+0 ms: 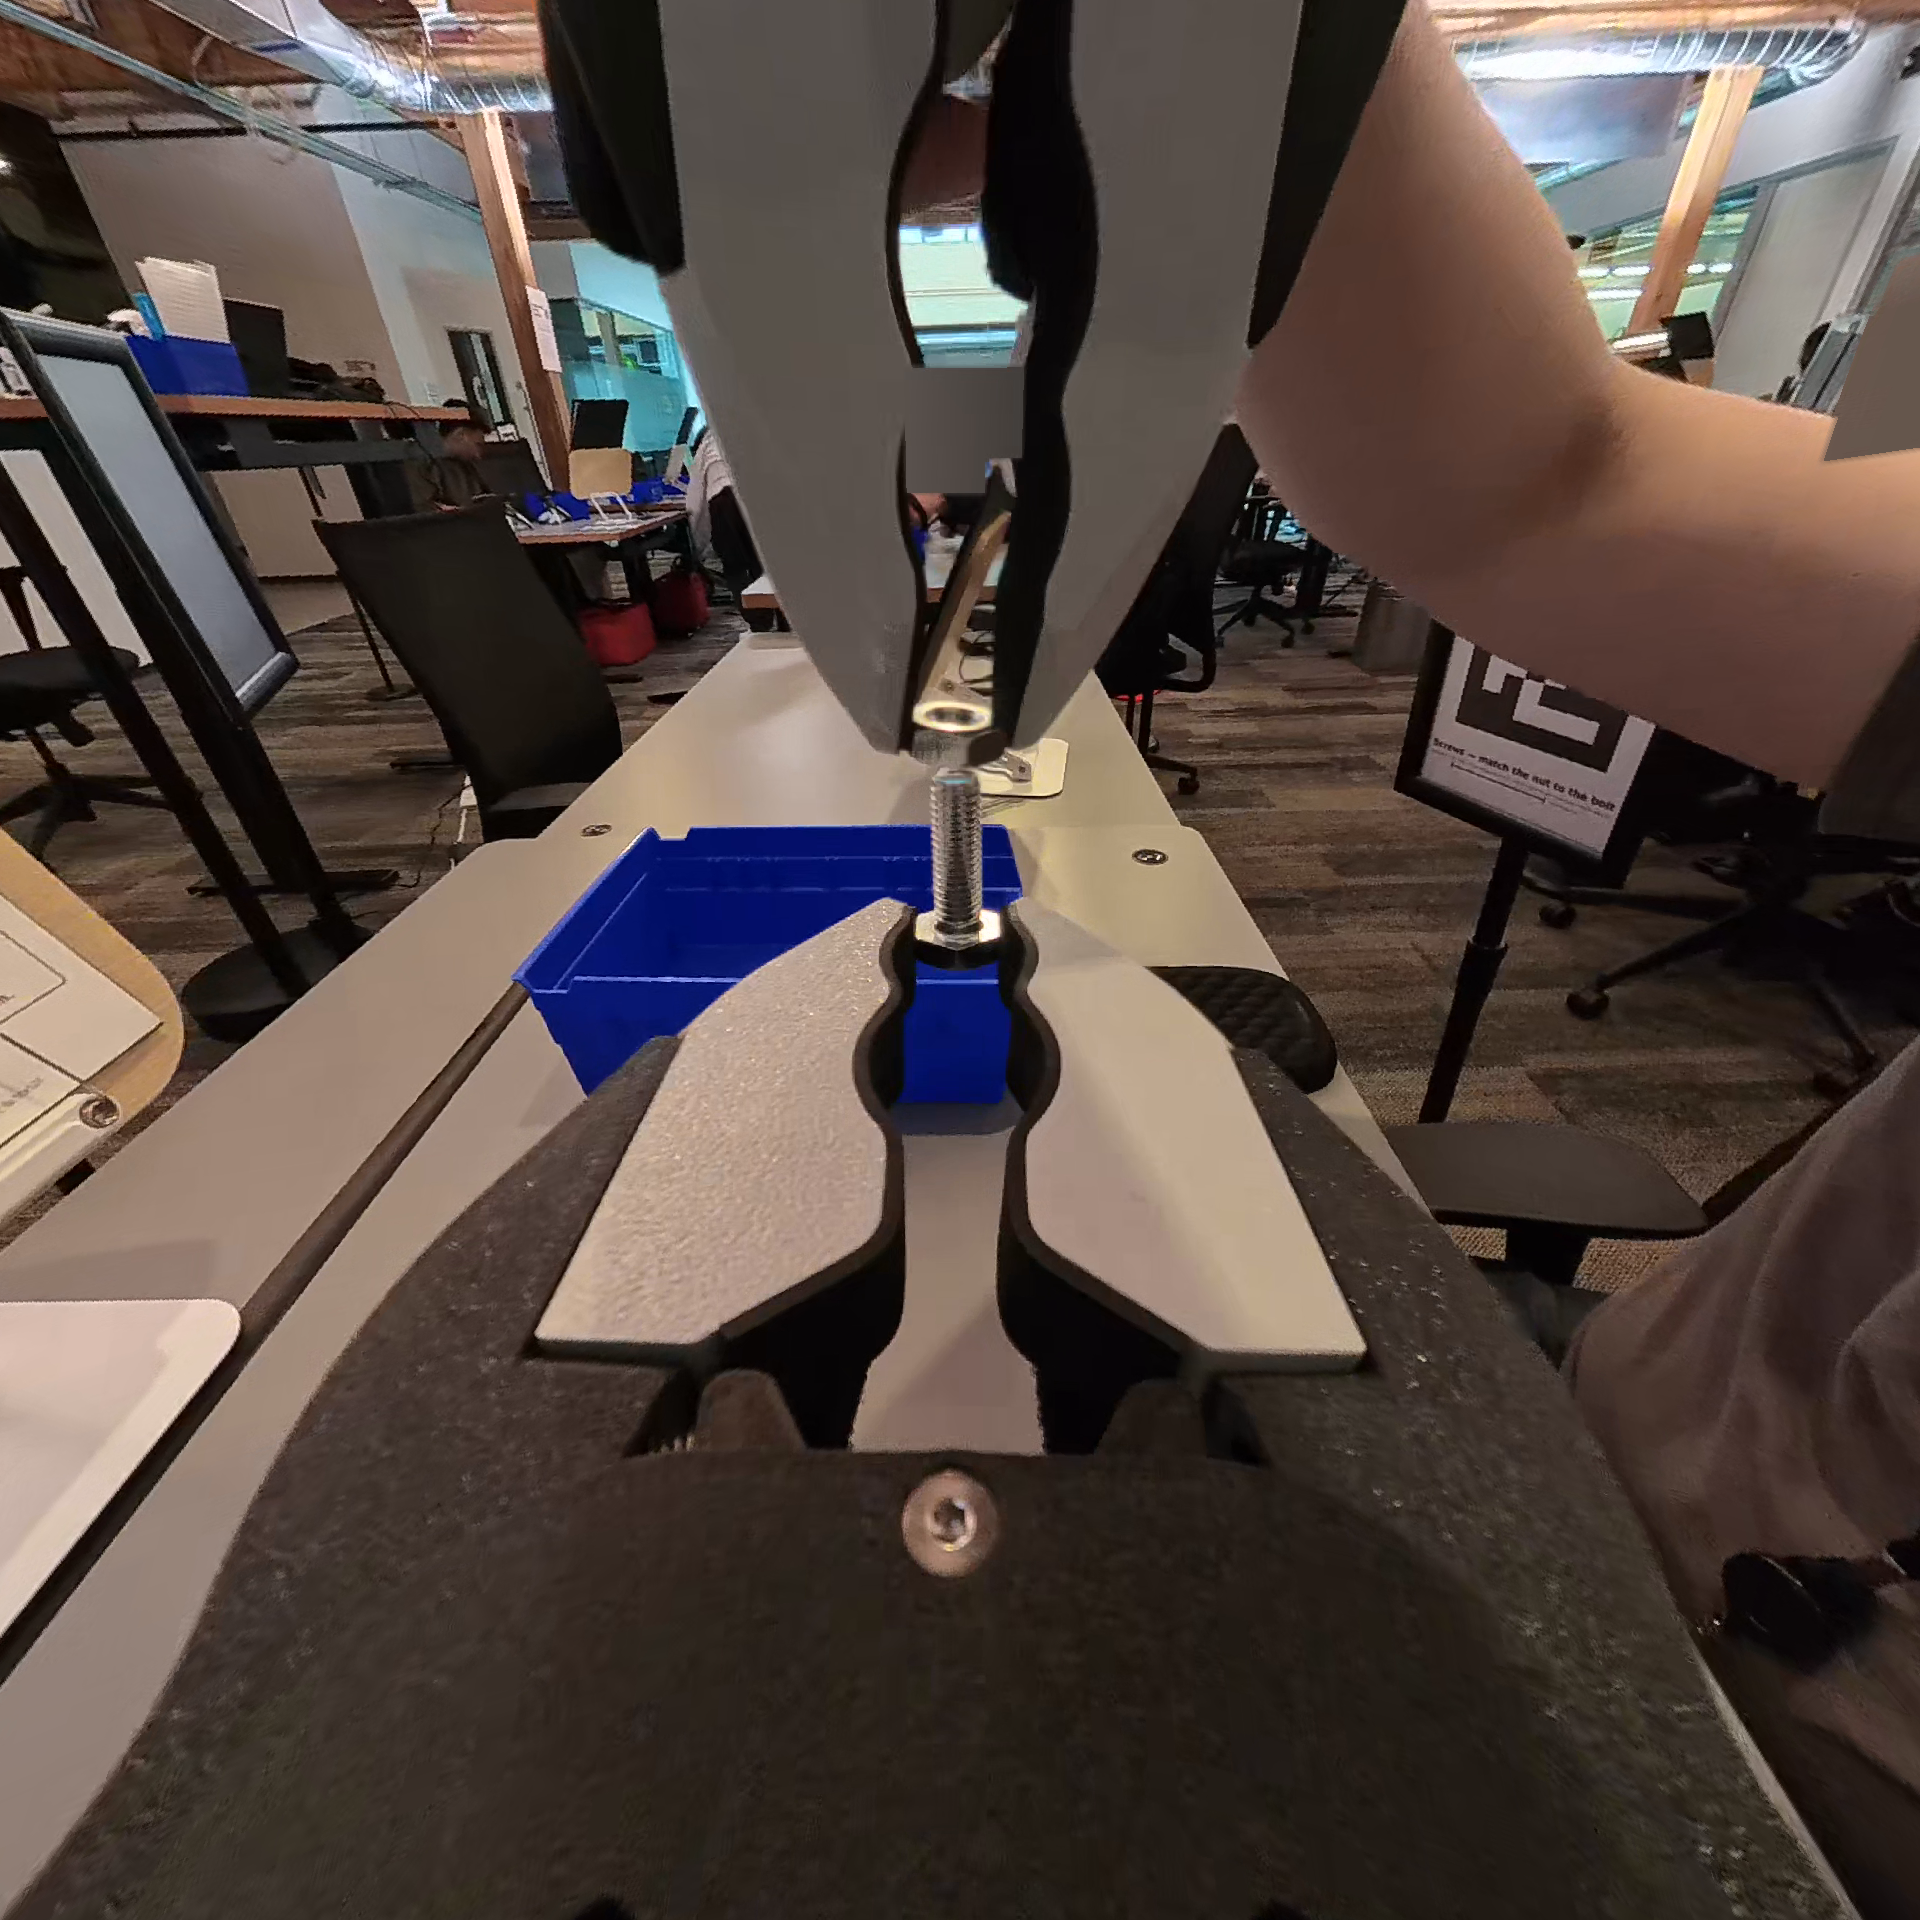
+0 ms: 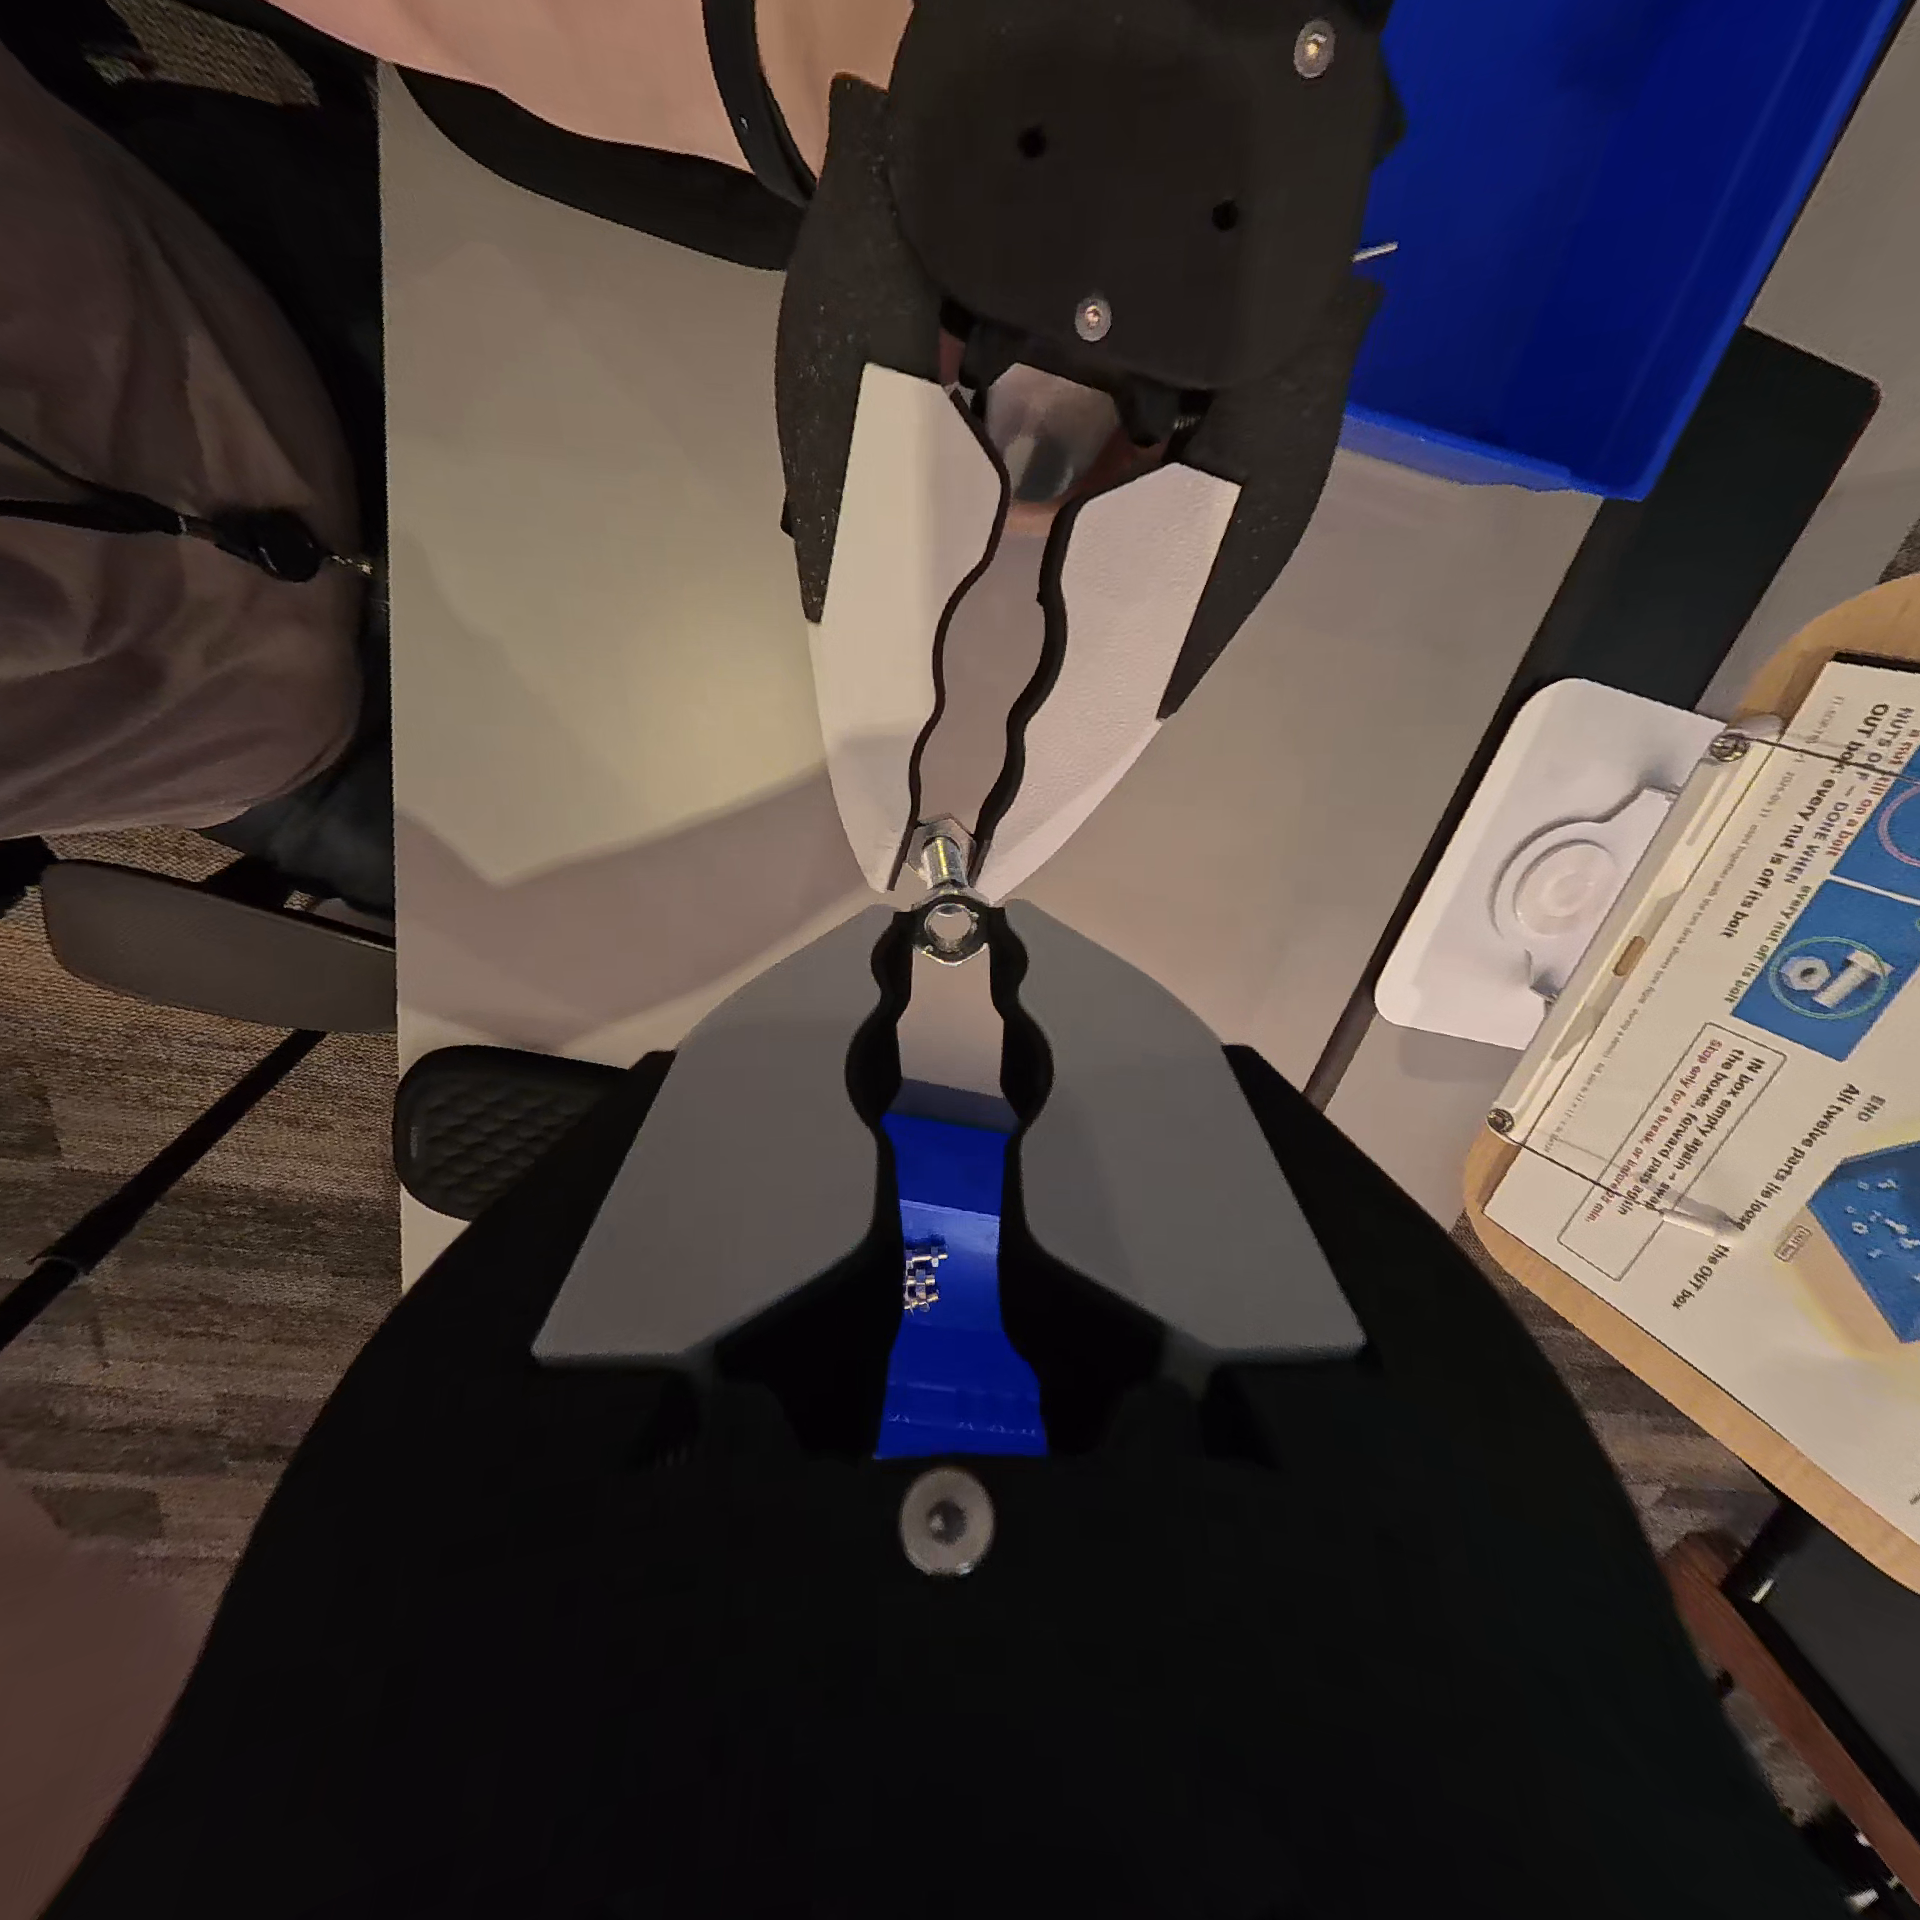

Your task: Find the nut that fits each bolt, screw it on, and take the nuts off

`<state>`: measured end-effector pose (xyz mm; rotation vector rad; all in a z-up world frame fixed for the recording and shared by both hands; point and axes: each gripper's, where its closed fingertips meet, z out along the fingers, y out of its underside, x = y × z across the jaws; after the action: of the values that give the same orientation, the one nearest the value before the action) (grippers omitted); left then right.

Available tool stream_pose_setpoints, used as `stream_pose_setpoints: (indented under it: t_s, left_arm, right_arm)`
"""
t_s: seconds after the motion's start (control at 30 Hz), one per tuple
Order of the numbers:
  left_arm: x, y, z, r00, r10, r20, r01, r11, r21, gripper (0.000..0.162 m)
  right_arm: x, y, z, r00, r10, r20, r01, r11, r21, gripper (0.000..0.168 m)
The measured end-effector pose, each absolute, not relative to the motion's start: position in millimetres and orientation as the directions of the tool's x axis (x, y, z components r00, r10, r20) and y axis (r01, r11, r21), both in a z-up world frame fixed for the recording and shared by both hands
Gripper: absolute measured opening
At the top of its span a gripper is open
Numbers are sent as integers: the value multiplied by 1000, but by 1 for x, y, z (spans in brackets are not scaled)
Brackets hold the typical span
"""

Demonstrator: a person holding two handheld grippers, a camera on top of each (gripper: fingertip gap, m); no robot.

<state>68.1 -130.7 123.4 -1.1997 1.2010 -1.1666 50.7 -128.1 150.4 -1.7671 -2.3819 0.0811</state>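
Above the blue bin [image 1: 727, 935], left gripper [image 1: 957, 940] pinches bolt [image 1: 952, 852] head; right gripper [image 1: 954, 732], at twelve o'clock, pinches nut [image 1: 950, 717].

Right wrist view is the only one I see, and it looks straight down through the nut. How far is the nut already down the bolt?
Observer: In the left wrist view, the nut sits at the very tip of the bolt. All the thread below it is bare.
Operator: Thank you. Does the bolt stand straight, or does it lean?
Observer: It stands upright from the left gripper, in line with the right gripper that comes down from above.
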Motion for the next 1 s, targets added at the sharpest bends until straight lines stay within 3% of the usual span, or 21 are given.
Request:
stream_pose_setpoints:
  t_s: [0.5,1.0]
  left_arm:
    - [71,-147,126,-47,-997,-62,4,62,-998,14]
    - [66,-106,117,240,-969,-57,-94,35,-995,14]
  right_arm:
    - [51,-145,147,-332,942,46,933,335,-134,16]
    - [47,-108,140,198,980,-11,958,-196,-210,16]
